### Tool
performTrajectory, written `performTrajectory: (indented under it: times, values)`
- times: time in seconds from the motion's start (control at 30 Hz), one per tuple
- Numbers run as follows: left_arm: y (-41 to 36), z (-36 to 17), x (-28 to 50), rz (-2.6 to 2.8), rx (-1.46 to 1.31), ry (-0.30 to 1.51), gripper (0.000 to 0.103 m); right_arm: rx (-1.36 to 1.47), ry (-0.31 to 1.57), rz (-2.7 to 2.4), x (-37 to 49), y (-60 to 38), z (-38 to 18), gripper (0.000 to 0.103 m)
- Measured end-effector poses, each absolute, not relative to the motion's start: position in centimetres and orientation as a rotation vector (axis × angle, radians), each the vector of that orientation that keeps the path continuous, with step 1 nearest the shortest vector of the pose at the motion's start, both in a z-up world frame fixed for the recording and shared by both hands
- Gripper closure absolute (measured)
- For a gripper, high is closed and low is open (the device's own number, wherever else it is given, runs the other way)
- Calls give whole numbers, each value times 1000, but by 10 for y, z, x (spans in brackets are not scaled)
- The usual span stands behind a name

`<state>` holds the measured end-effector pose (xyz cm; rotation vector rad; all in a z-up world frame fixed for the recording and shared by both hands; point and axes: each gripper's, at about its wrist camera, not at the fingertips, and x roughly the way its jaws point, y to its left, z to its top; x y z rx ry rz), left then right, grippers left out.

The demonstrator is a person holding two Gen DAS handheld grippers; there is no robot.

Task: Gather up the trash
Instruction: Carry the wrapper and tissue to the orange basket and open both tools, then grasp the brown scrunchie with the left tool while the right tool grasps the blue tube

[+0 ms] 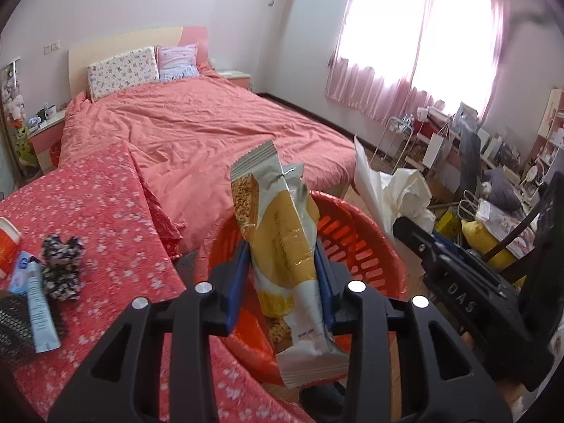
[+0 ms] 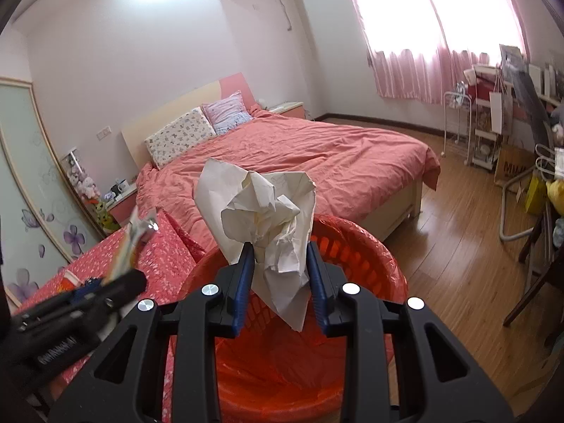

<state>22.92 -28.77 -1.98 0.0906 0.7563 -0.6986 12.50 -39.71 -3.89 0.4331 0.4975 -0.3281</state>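
Note:
A yellow and white snack wrapper [image 1: 285, 246] stands upright between the blue pads of my left gripper [image 1: 283, 264], which is shut on it above the red bin [image 1: 370, 246]. A crumpled white paper [image 2: 271, 218] sits in my right gripper [image 2: 280, 268], shut on it over the same red bin [image 2: 359, 246], lined with an orange bag. In the left wrist view the right gripper [image 1: 405, 225] shows at the right with the white paper [image 1: 391, 187]. In the right wrist view the left gripper [image 2: 137, 278] shows blurred at the left with the wrapper [image 2: 134, 243].
A table with a red flowered cloth [image 1: 105, 211] holds a blue tube [image 1: 38, 306], a patterned cloth piece [image 1: 63, 268] and a red cup [image 1: 7, 246]. Behind it stands a bed [image 2: 299, 155]. Cluttered shelves and chairs [image 2: 521, 148] line the right wall on the wooden floor [image 2: 458, 246].

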Motion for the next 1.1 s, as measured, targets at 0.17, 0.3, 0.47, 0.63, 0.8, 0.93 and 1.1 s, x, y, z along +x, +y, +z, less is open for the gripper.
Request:
performTrajectory:
  times: [0.17,0.3,0.47,0.63,0.8,0.93,1.1]
  values:
    - [-292,-40,246,-632,122,794,45,451,534,-325,136,-406,-46,52]
    - [-279,-53,258,-593,115,830,42,444,550,-334,133,-403,-49,46]
    - [-260,-52,262,-578,95,839,41,428,555,-342,127,-397,-45,43]
    - [-240,-41,253,-558,106,816,41,395,549,-348,125,-394,-35,42]
    - [-205,-30,239,-506,115,791,39,363,543,-335,121,-380,-25,41]
    - [-164,-25,227,-435,119,771,34,343,544,-313,122,-368,-20,40]
    - [-98,-24,212,-319,114,759,32,300,552,-257,124,-337,-15,39]
